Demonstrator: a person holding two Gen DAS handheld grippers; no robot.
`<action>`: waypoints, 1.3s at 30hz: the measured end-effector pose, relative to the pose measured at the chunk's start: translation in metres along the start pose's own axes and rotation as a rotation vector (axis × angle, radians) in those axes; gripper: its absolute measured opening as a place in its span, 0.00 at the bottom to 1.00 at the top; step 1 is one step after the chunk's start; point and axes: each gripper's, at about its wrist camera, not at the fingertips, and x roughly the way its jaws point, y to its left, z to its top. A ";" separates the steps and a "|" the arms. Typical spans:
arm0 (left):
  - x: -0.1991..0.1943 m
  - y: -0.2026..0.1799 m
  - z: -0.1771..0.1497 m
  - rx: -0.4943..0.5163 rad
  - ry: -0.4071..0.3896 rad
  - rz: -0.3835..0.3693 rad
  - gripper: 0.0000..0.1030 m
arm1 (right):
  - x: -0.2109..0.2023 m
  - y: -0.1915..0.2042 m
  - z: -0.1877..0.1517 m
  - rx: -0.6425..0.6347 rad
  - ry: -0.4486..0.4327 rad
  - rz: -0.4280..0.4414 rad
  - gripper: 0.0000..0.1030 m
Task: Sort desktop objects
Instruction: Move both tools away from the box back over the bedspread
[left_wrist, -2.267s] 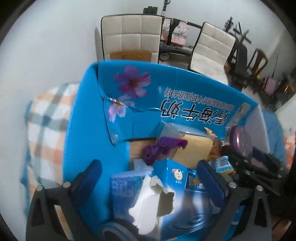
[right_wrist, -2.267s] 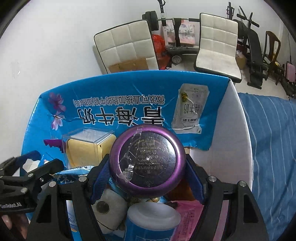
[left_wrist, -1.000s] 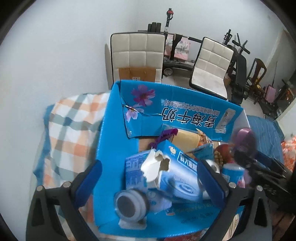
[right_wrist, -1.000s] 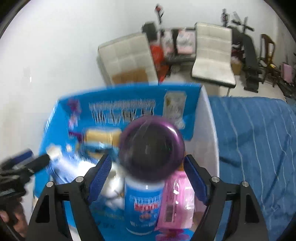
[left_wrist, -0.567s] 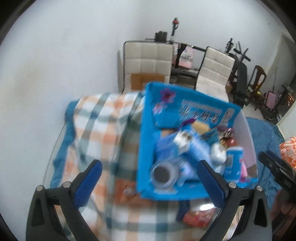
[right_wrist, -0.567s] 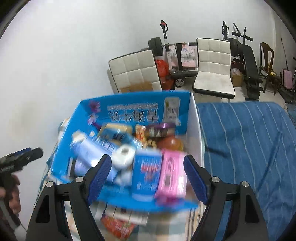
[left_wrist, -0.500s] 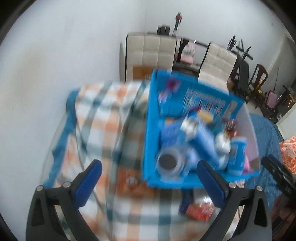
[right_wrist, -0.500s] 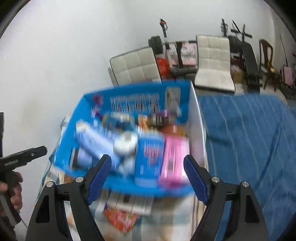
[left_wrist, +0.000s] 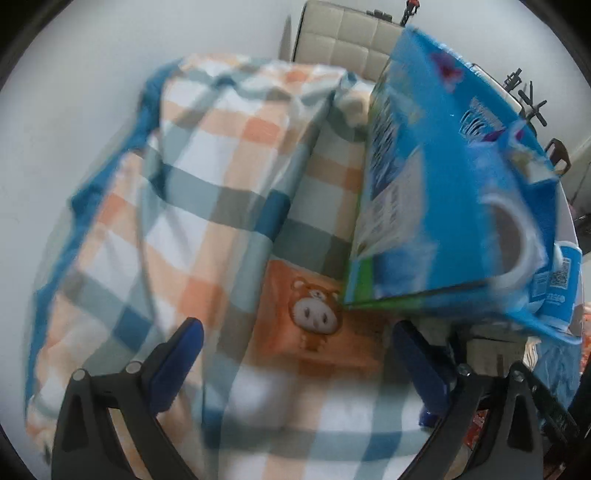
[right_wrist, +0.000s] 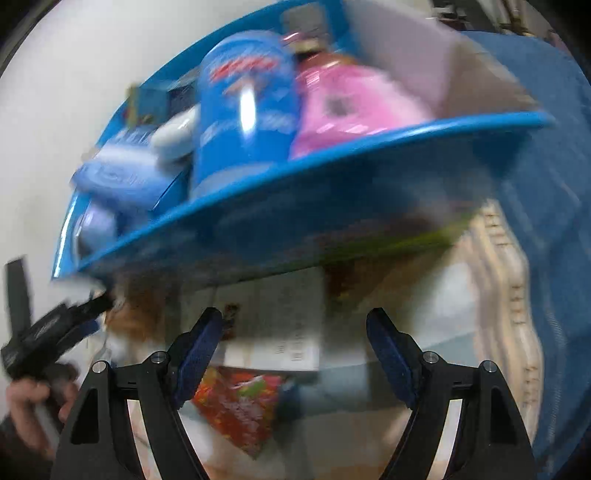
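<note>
The blue cardboard box (right_wrist: 332, 177) fills the upper half of the right wrist view, packed with a blue canister (right_wrist: 243, 99), a pink packet (right_wrist: 343, 103) and other blurred items. In front of it on the table lie a white printed sheet (right_wrist: 277, 321) and a red patterned packet (right_wrist: 236, 410). My right gripper (right_wrist: 293, 321) hangs open just above these, with nothing between its fingers. My left gripper (left_wrist: 295, 343) is open over an orange bear-print patch (left_wrist: 314, 317) on the checked cloth (left_wrist: 207, 192), left of the box (left_wrist: 443, 192). Both views are blurred by motion.
A blue striped cloth (right_wrist: 546, 155) covers the surface right of the box. A beige woven thing (right_wrist: 498, 295) lies by the box's right corner. A hand (right_wrist: 29, 398) with the left gripper (right_wrist: 55, 332) shows at the left edge. A white chair (left_wrist: 351, 40) stands behind.
The purple round tin left my right gripper and lies in the box. Both grippers then pulled back from the box and sank low toward the table in front of it.
</note>
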 end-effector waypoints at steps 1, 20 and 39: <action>0.008 0.003 0.001 0.000 0.011 -0.022 1.00 | 0.000 0.005 -0.002 -0.028 0.007 -0.011 0.80; -0.016 0.081 -0.010 -0.389 -0.116 -0.454 0.97 | -0.010 0.015 -0.028 -0.218 0.066 -0.075 0.80; -0.054 0.152 -0.067 -0.419 -0.005 -0.354 0.97 | 0.029 0.254 -0.027 -0.732 0.016 0.095 0.80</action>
